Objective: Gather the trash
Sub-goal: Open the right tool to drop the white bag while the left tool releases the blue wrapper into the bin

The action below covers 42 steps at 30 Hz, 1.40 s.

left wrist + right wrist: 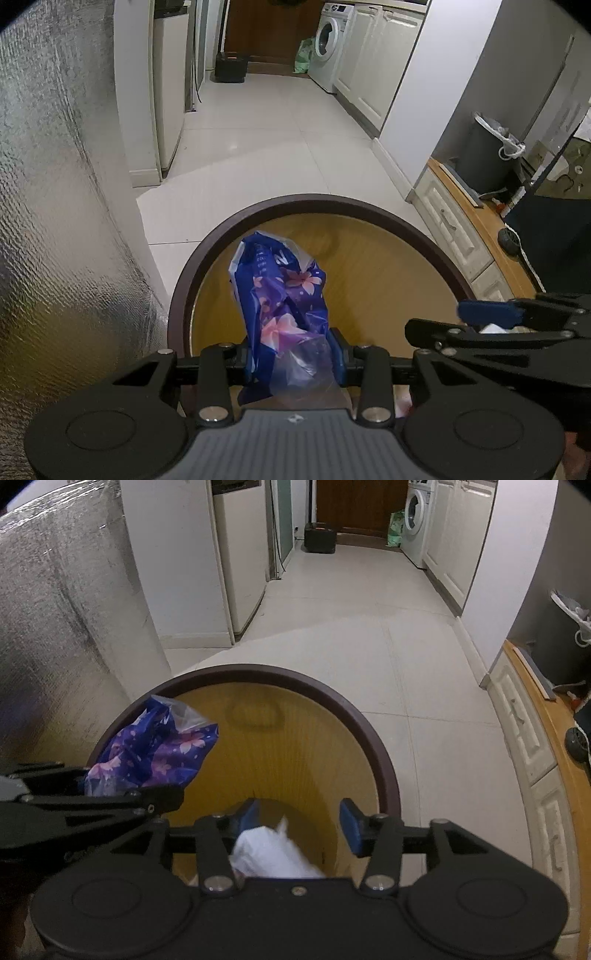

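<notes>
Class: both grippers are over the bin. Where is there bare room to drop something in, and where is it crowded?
Free: the bin's far and right inside, between the blue wrapper and the rim. Crowded: the left side, where the left gripper holds the wrapper, and the near side, where white paper lies between the right gripper's open jaws.

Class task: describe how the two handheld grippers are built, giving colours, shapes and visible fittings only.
Both the left gripper and the right gripper are matte black, with angular linkage arms, silver pivot bolts and two round black discs at the base. Their fingers carry blue pads. The left gripper has a ribbed grey plate between the discs. No cables or sleeves show.
</notes>
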Each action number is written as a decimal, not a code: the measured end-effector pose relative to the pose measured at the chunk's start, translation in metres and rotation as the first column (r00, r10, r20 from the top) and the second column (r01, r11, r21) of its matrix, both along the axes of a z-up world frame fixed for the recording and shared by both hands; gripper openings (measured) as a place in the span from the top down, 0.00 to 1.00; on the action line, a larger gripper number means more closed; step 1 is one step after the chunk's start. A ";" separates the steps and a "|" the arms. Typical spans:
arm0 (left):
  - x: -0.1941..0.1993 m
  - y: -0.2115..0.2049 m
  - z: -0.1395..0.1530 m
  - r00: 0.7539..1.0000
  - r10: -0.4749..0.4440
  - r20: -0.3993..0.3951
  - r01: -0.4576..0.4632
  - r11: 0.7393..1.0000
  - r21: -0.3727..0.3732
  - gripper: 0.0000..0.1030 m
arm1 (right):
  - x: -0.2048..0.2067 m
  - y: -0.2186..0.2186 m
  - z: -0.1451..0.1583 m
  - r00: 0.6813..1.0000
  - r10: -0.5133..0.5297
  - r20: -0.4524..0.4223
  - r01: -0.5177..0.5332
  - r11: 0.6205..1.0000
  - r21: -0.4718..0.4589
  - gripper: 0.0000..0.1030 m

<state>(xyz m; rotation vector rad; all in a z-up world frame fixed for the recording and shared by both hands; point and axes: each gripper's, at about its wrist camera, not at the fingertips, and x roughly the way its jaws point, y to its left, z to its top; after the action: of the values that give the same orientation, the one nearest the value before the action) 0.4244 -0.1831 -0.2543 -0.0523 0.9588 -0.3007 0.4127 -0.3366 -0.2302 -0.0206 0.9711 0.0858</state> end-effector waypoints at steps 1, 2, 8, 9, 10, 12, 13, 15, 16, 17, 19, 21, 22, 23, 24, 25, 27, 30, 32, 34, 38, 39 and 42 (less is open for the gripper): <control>0.000 0.000 -0.001 1.000 -0.003 -0.001 0.003 1.000 0.001 0.62 | -0.002 -0.001 0.002 1.000 0.004 0.000 -0.004 1.000 0.003 0.41; 0.000 0.000 -0.001 1.000 -0.005 -0.001 0.005 1.000 0.003 0.62 | -0.004 -0.003 0.003 1.000 0.006 -0.002 -0.006 1.000 0.002 0.39; -0.001 -0.002 -0.002 1.000 -0.020 -0.003 0.020 1.000 0.016 0.62 | -0.008 -0.008 0.009 1.000 0.001 -0.023 -0.001 1.000 -0.010 0.30; -0.001 -0.003 -0.002 1.000 -0.021 -0.004 0.021 1.000 0.016 0.62 | -0.008 -0.008 0.010 1.000 0.005 -0.028 -0.006 1.000 -0.011 0.27; -0.001 -0.003 -0.002 1.000 -0.022 -0.004 0.022 1.000 0.017 0.62 | -0.010 -0.007 0.010 1.000 0.009 -0.028 -0.009 1.000 -0.010 0.25; -0.001 -0.003 -0.002 1.000 -0.021 -0.004 0.021 1.000 0.017 0.62 | -0.011 -0.007 0.011 1.000 0.010 -0.028 -0.011 1.000 -0.010 0.21; -0.001 -0.003 -0.002 1.000 -0.021 -0.004 0.022 1.000 0.017 0.62 | -0.011 -0.008 0.013 1.000 0.009 -0.024 -0.009 1.000 -0.012 0.20; -0.002 -0.003 -0.001 1.000 -0.023 -0.003 0.023 1.000 0.016 0.62 | -0.013 -0.010 0.014 1.000 0.002 -0.015 -0.002 1.000 -0.013 0.16; -0.002 -0.002 -0.001 1.000 -0.024 -0.002 0.024 1.000 0.015 0.62 | -0.013 -0.010 0.016 1.000 -0.003 -0.004 0.003 1.000 -0.010 0.15; -0.002 -0.002 -0.001 1.000 -0.024 -0.001 0.024 1.000 0.014 0.62 | -0.014 -0.011 0.017 1.000 -0.007 0.013 0.007 1.000 -0.003 0.13; -0.003 -0.001 0.000 1.000 -0.024 0.001 0.024 1.000 0.014 0.62 | -0.013 -0.015 0.020 0.998 -0.029 0.050 0.027 0.999 0.034 0.11; -0.004 -0.001 0.000 1.000 -0.023 0.005 0.023 1.000 0.017 0.62 | -0.010 -0.021 0.020 0.995 -0.081 0.053 0.079 0.996 0.049 0.12; -0.004 -0.001 0.000 1.000 -0.024 0.007 0.024 1.000 0.019 0.62 | -0.009 -0.021 0.018 0.995 -0.085 0.046 0.083 0.996 0.032 0.14; -0.005 0.000 0.000 1.000 -0.024 0.008 0.024 1.000 0.020 0.62 | -0.008 -0.022 0.016 0.996 -0.082 0.035 0.080 0.996 0.036 0.18; -0.005 0.000 0.000 1.000 -0.024 0.007 0.024 0.999 0.021 0.62 | -0.008 -0.024 0.015 0.996 -0.081 0.026 0.079 0.995 0.052 0.20; -0.005 0.000 -0.001 1.000 -0.025 0.007 0.024 0.999 0.021 0.62 | -0.006 -0.025 0.014 0.997 -0.081 0.017 0.079 0.994 0.074 0.22; -0.005 0.000 -0.001 1.000 -0.025 0.008 0.025 0.999 0.023 0.62 | -0.006 -0.025 0.012 0.997 -0.078 0.014 0.076 0.993 0.089 0.40; -0.005 -0.001 -0.001 1.000 -0.025 0.007 0.025 0.999 0.021 0.62 | -0.003 -0.026 0.008 0.997 -0.078 0.002 0.078 0.992 0.099 0.70; -0.006 0.000 -0.001 1.000 -0.025 0.007 0.025 0.999 0.022 0.62 | -0.002 -0.027 0.006 0.997 -0.083 -0.002 0.083 0.991 0.107 0.76; -0.006 0.000 -0.001 1.000 -0.025 0.006 0.025 0.999 0.021 0.62 | -0.002 -0.029 0.005 0.997 -0.082 -0.004 0.082 0.985 0.153 0.76; -0.007 -0.001 -0.002 1.000 -0.024 0.007 0.024 1.000 0.019 0.62 | 0.001 -0.031 0.003 0.995 -0.102 -0.017 0.103 0.966 0.237 0.73; -0.007 -0.001 -0.002 1.000 -0.024 0.006 0.024 1.000 0.019 0.62 | 0.002 -0.032 0.003 0.994 -0.107 -0.019 0.108 0.960 0.259 0.71; -0.007 -0.001 -0.002 1.000 -0.024 0.004 0.024 1.000 0.018 0.62 | 0.004 -0.035 0.002 0.992 -0.124 -0.031 0.127 0.929 0.347 0.67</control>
<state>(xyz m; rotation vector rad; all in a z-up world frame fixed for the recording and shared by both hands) 0.4177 -0.1837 -0.2567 -0.0237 0.9584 -0.3138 0.4167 -0.3713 -0.2279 0.3691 0.9520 0.1391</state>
